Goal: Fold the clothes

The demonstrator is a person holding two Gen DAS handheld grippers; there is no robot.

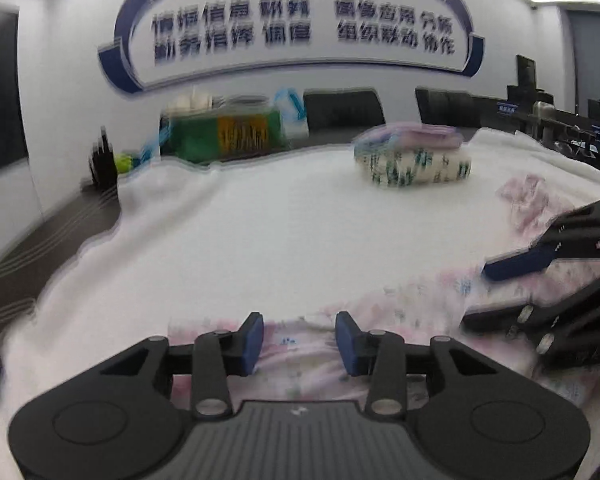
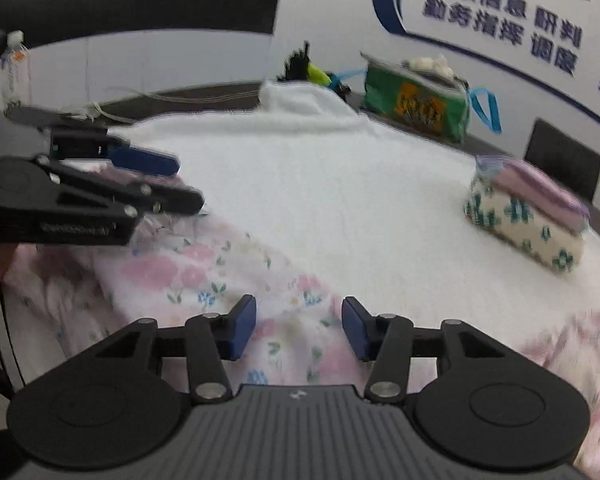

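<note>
A white garment with a pink flower print [image 2: 204, 272] lies on the near part of a white towel-covered table [image 2: 340, 184]; it also shows in the left wrist view [image 1: 300, 360]. My left gripper [image 1: 299, 342] is open just above the garment's edge, with nothing between its blue pads. My right gripper [image 2: 299, 326] is open over the garment, also empty. The right gripper shows at the right edge of the left wrist view [image 1: 496, 296]. The left gripper shows at the left of the right wrist view [image 2: 188, 184]. A stack of folded clothes [image 2: 528, 220] sits farther back.
A green bag [image 2: 416, 100] with blue handles stands at the table's far side. A water bottle [image 2: 14, 68] stands at the far left. Black chairs [image 1: 344, 108] stand behind the table, and a wall with blue lettering lies beyond. The folded stack also shows in the left wrist view [image 1: 412, 156].
</note>
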